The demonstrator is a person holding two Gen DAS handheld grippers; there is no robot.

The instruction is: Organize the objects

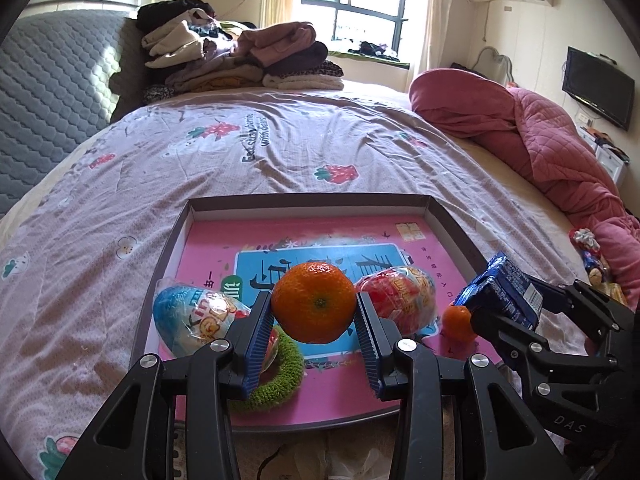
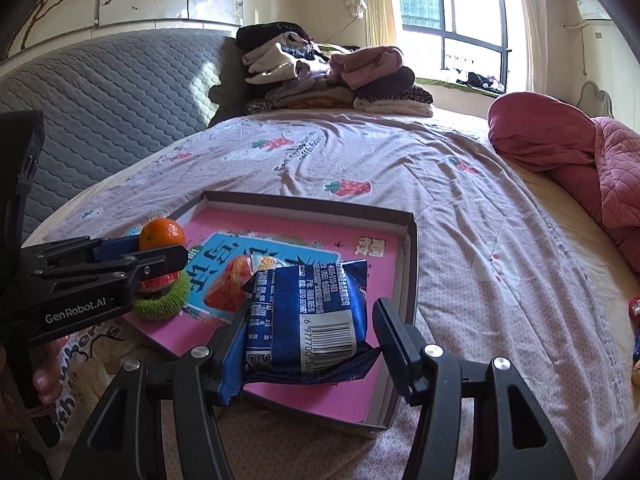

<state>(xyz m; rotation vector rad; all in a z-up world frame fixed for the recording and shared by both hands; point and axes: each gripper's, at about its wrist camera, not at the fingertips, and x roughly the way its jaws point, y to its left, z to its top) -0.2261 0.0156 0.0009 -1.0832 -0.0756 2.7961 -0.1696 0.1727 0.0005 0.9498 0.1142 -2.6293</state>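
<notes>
A shallow box lid with a pink inside (image 1: pixel 448 224) (image 2: pixel 410 248) lies on the bed. My left gripper (image 1: pixel 315 312) is shut on an orange mandarin (image 1: pixel 314 302) (image 2: pixel 162 234) and holds it above the lid. My right gripper (image 2: pixel 306 330) (image 1: pixel 516 304) is shut on a blue snack packet (image 2: pixel 308 312) (image 1: pixel 500 286) over the lid's right side. In the lid lie a blue wrapped egg (image 1: pixel 192 318), a red wrapped egg (image 1: pixel 400 290) (image 2: pixel 230 280), a green knitted ring (image 1: pixel 280 376) (image 2: pixel 162 300) and a small mandarin (image 1: pixel 458 322).
The bed has a lilac strawberry-print cover (image 1: pixel 280 152). A stack of folded clothes (image 1: pixel 240 60) sits at the far end. A pink quilt (image 1: pixel 540 140) is bunched at the right. Small toys (image 1: pixel 588 252) lie by the quilt.
</notes>
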